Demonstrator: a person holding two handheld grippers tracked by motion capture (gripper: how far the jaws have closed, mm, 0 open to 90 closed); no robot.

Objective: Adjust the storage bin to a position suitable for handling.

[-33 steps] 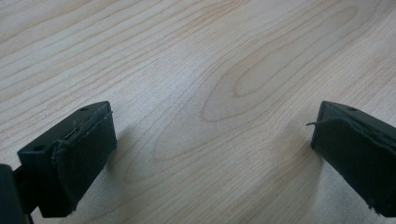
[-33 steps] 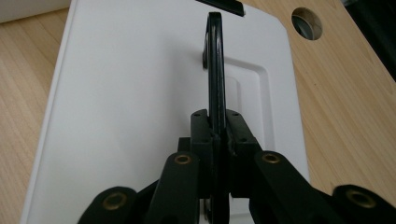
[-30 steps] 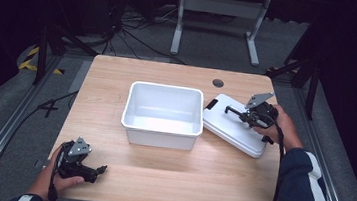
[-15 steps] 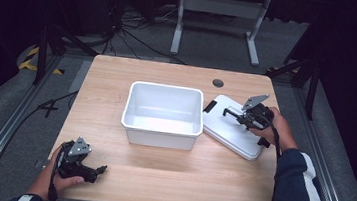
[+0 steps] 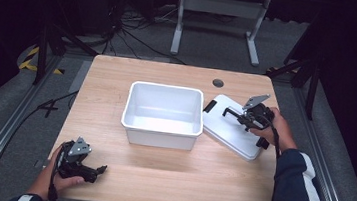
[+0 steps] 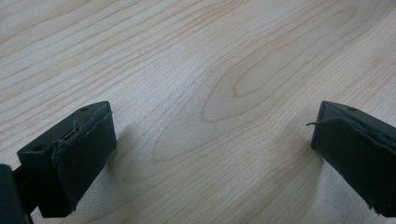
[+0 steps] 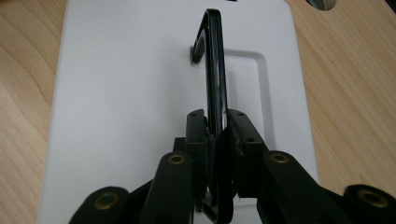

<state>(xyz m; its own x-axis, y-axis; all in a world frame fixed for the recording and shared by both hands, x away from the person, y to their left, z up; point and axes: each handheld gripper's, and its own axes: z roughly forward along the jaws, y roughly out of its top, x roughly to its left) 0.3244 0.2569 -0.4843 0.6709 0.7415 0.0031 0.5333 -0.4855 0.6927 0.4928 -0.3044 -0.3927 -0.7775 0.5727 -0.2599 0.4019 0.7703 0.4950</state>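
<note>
White lid (image 5: 231,128) flat on table (image 5: 118,79), at 3 o'clock of white bin (image 5: 163,114), left edge touching or nearly touching bin wall. Black handle (image 7: 214,60) standing upright on lid top, running toward 12 o'clock from right gripper (image 7: 216,133) in right gripper view. Jaws pinched narrow on handle, pads against both sides, just been easing open slightly. In high view, right gripper (image 5: 246,118) over lid's 2 o'clock part. Left gripper (image 5: 89,170) at table's 7 o'clock corner, well apart from lid, jaws spread wide over bare wood, holding nothing.
</note>
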